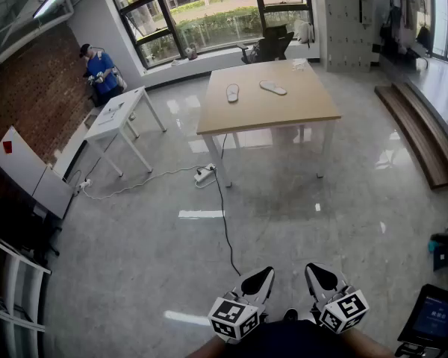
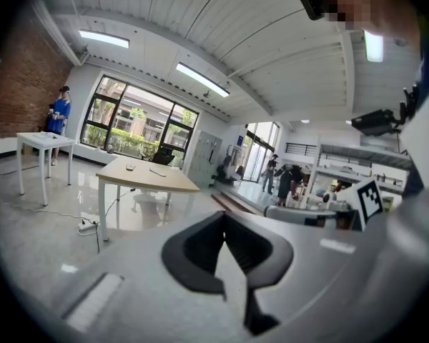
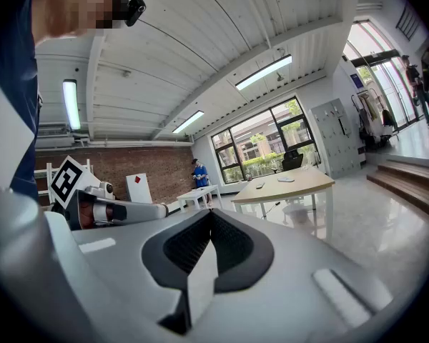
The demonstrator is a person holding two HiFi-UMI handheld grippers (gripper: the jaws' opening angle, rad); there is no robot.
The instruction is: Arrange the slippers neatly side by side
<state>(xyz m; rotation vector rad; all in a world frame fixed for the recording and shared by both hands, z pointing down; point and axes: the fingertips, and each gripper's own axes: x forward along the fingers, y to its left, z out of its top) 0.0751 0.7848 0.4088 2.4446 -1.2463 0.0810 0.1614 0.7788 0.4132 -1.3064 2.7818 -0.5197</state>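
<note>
Nearest the person, the left gripper (image 1: 258, 280) and the right gripper (image 1: 321, 276) are hanging side by side above the glossy grey floor (image 1: 299, 222). Each is pointing forward with its jaws pressing together on nothing. Further out, a black cable (image 1: 224, 222) is running across the floor to a white power strip (image 1: 204, 174), which is lying by the near left leg of the wooden table (image 1: 284, 114). The two slippers are resting well beyond the grippers on that tabletop. The left slipper (image 1: 232, 92) is lying in the left half, pointing toward the far edge. The right slipper (image 1: 272, 88) is lying near the middle, closer to the far edge and slanting across. The two are sitting apart, not parallel. Beyond the table's left side, a person in blue (image 1: 98, 69) is standing behind a small white table (image 1: 119, 114).
</note>
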